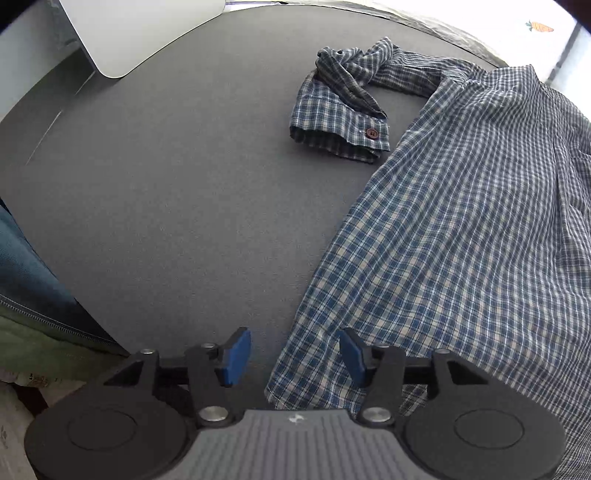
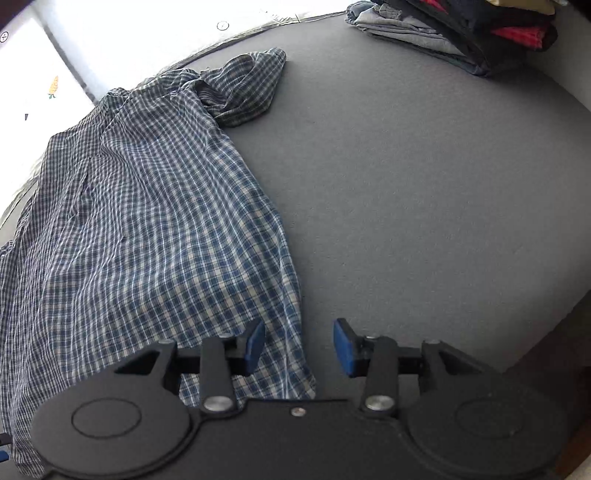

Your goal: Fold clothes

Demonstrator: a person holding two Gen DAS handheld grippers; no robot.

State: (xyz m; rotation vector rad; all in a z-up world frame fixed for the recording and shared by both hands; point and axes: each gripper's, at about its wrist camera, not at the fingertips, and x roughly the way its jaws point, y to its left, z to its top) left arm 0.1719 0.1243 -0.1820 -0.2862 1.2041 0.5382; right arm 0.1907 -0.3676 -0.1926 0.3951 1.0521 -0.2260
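Grey felt-like covering is stretching across the bench (image 1: 166,192), with bright light washing in along its far edge. On it a blue-and-white checked button-up shirt (image 1: 461,229) is lying spread out, mostly flat through the body though rippling with creases. One sleeve (image 1: 369,74) is trailing off toward the far side, twisted on itself, its buttoned cuff (image 1: 340,129) sitting apart from the body. The other sleeve (image 2: 243,85) is bunching near the far edge in the right wrist view. A stack of folded clothes (image 2: 454,33) is sitting at the far right corner of the bench, well apart from the shirt.

The left tool (image 1: 295,356) is hovering with its jaws standing wide over the shirt's near left hem corner, gripping nothing. The right tool (image 2: 299,347) is likewise standing wide, straddling the near right edge of the hem, and is also holding nothing.

Judging by how things lie, the shirt is laid out rather than folded, and the work in hand seems to be either smoothing it by the hem or taking hold for a fold. Closing on the hem would call for both tools to pinch the fabric evenly at matching corners. The twisted sleeve will probably need straightening before any fold lies neat.
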